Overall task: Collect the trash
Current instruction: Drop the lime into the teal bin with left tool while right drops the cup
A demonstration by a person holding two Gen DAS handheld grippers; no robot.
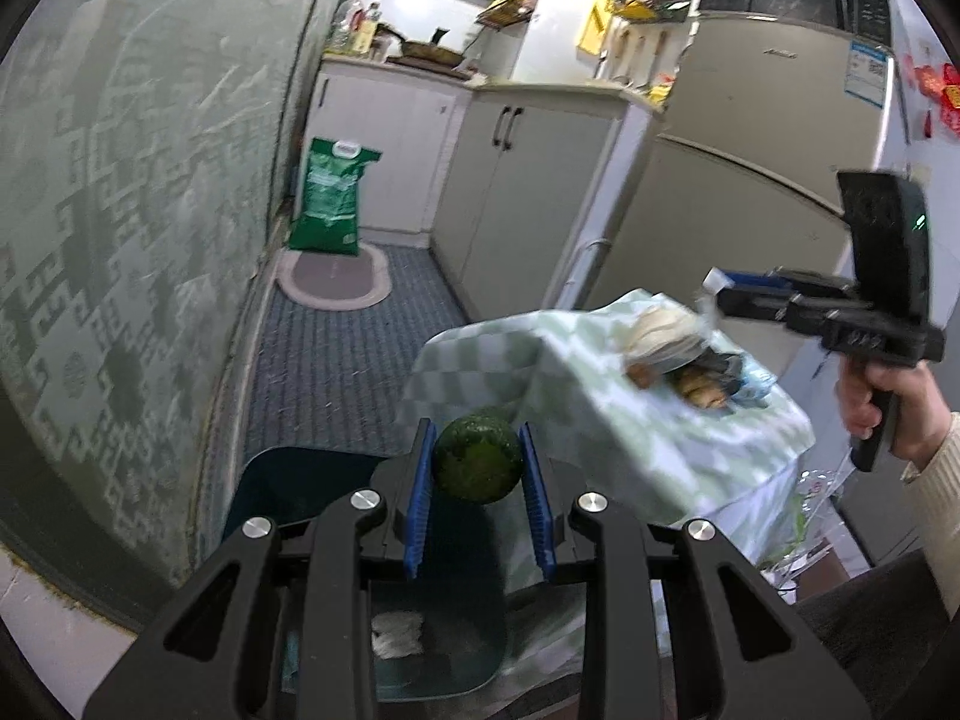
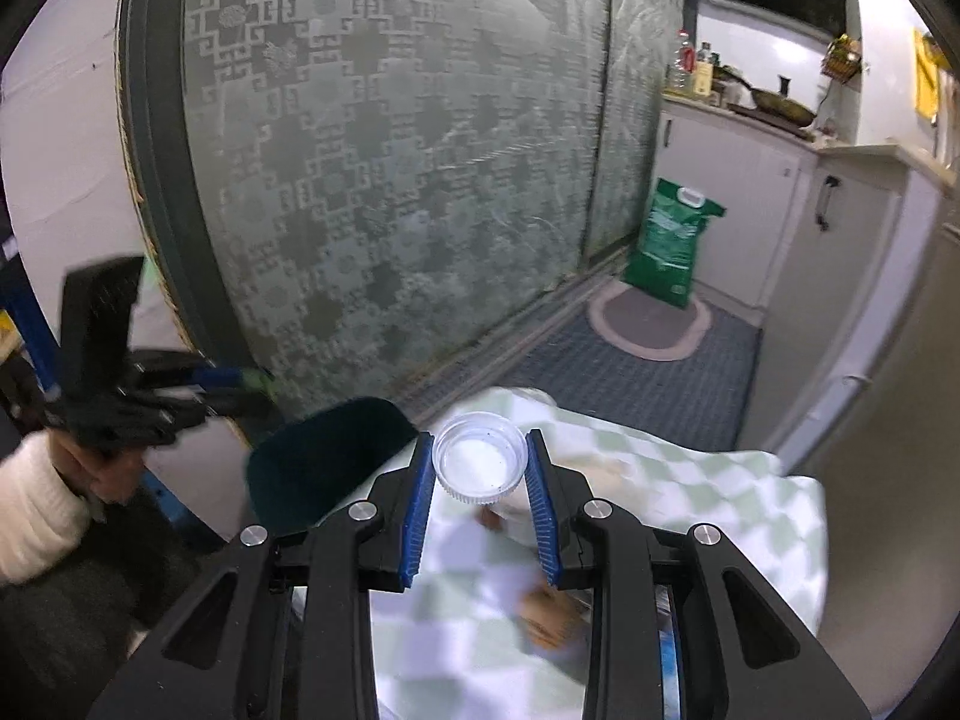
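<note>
A: Fingers? L gripper [image 1: 478,461] clamps green round fruit [image 1: 478,461] over dark bin [image 1: 288,480]; R gripper [image 2: 480,467] pinches clear cup [image 2: 480,462]
B: Room? Checked cloth [image 1: 630,420] edge at 3 o'clock, open carpet [image 1: 336,360] 12 o'clock

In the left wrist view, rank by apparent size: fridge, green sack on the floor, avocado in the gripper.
1. Fridge
2. Green sack and avocado: they look alike; the avocado's nearness to the camera inflates it.

Dim indoor light, motion blur, fisheye-warped edges
</note>
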